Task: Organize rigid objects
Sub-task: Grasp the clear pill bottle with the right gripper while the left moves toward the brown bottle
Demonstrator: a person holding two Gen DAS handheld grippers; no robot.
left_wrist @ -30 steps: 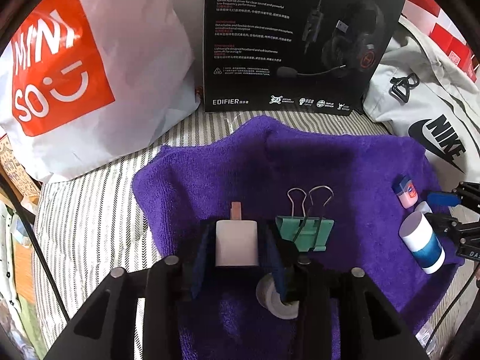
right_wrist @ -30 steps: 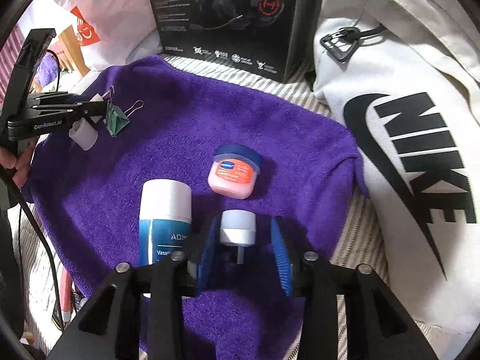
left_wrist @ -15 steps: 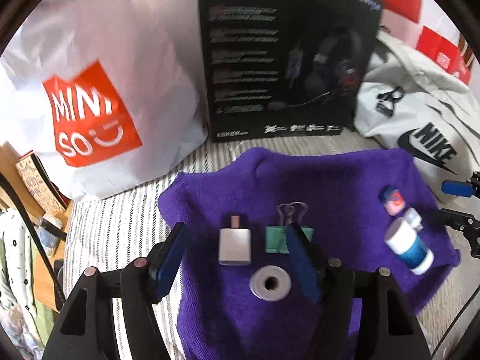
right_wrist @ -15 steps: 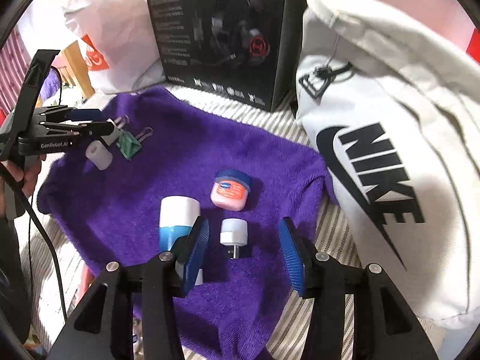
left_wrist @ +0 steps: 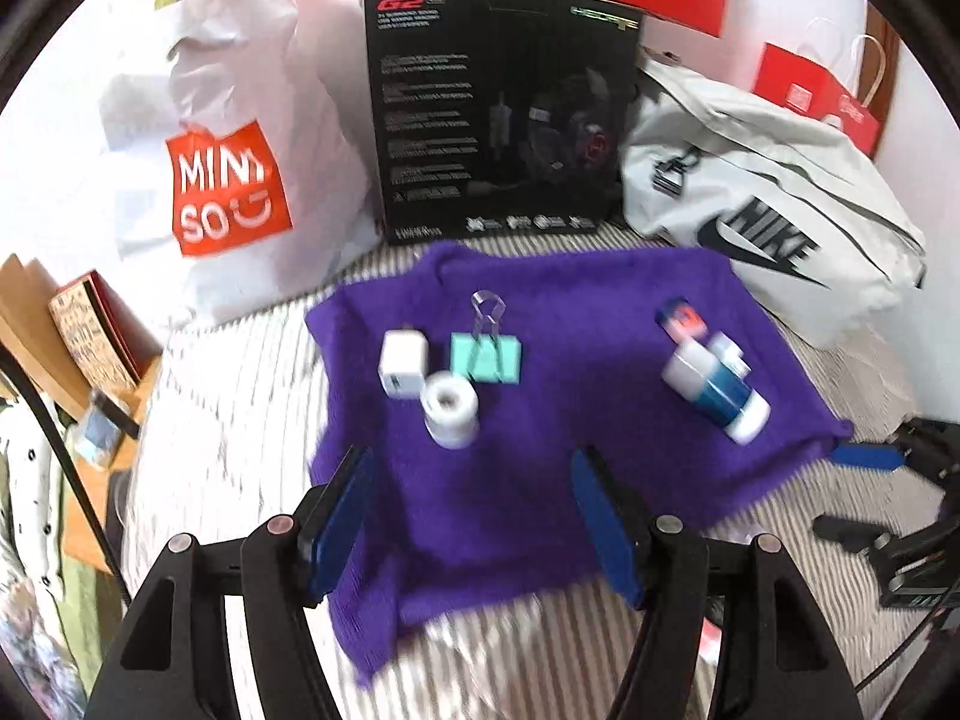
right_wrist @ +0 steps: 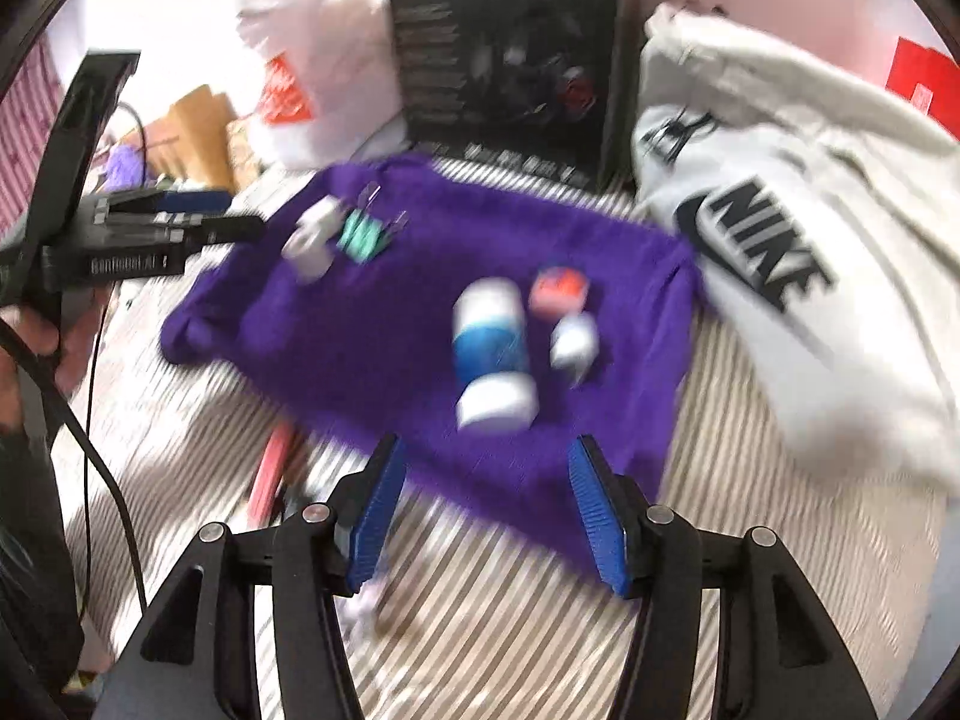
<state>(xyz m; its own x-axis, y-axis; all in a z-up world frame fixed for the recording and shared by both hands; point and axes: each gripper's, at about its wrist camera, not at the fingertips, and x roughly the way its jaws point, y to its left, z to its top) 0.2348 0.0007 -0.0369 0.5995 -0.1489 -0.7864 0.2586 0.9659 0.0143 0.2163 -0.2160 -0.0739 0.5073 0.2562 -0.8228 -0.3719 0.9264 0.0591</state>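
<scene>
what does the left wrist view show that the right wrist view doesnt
Only the left wrist view: the full MINISO logo on the white shopping bag, and the red gift bag with cord handles at the far right.

Only the right wrist view: the person's hand holding the left gripper, and a pink object off the towel's near edge.

Both: the purple towel, white charger, tape roll, teal binder clip, blue-and-white bottle, Vaseline jar, headset box and Nike bag.

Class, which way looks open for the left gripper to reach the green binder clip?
Probably straight ahead, yes. The left gripper is open and empty, and the green binder clip lies ahead on the purple towel. Only the white tape roll sits close in front.
</scene>
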